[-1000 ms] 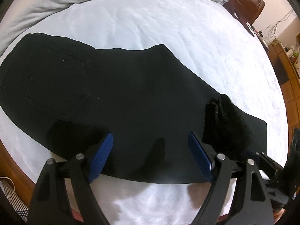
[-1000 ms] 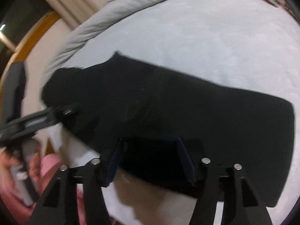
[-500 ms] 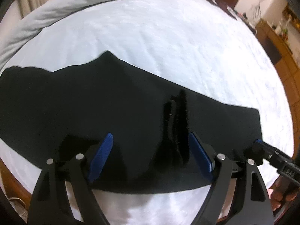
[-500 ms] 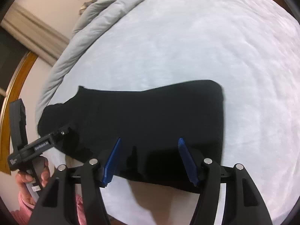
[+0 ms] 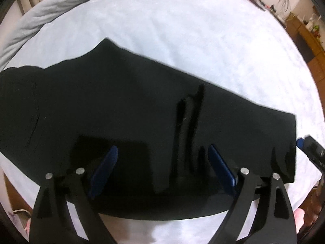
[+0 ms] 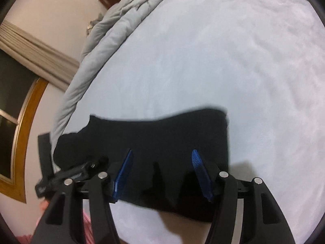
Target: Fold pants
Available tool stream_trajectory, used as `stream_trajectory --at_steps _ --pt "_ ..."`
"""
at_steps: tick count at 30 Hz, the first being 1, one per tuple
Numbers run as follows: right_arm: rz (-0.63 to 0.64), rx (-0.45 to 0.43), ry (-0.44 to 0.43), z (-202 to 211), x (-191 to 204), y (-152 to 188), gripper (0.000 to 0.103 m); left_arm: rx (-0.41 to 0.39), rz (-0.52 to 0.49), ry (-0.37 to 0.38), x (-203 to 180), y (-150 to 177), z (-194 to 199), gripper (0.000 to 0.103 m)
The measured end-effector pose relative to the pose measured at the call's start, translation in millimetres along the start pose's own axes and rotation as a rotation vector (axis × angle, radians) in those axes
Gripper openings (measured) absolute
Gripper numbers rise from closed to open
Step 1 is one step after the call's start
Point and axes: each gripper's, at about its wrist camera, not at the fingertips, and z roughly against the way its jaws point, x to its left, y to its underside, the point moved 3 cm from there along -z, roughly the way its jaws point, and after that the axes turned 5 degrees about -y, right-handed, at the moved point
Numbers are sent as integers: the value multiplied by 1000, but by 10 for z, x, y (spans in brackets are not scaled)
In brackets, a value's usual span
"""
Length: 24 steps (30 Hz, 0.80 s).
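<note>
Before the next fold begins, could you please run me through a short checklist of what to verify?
1. Pants lie on the bed sheet: ok.
2. Pants flat and smooth: not ok, a raised ridge stands near the leg end.
3. Left gripper open with nothing pinched, jaws just widened: ok.
4. Right gripper open above the cloth: ok.
5. Leg hem edges aligned: cannot tell.

No lettering can be read; pale marks on the left claw (image 6: 67, 179) body are too blurred.
</note>
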Motion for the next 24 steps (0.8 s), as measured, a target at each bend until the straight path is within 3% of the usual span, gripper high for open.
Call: stream_trajectory --at_steps 5,10,15,18,20,24 --pt "-13 50 81 -239 -141 -165 57 47 -16 -22 -91 22 -186 90" --pt "-6 70 110 -448 -242 -120 58 39 -32 -21 -92 39 -245 95" --pt "8 49 112 -253 -104 -113 59 40 -47 23 9 30 -91 92" --pt "27 30 42 -92 134 9 60 13 -22 60 273 99 137 92" --pt "54 54 14 -100 291 148 61 13 35 73 645 186 276 92" --pt "88 108 -27 -268 548 430 61 -7 174 19 1464 372 471 92"
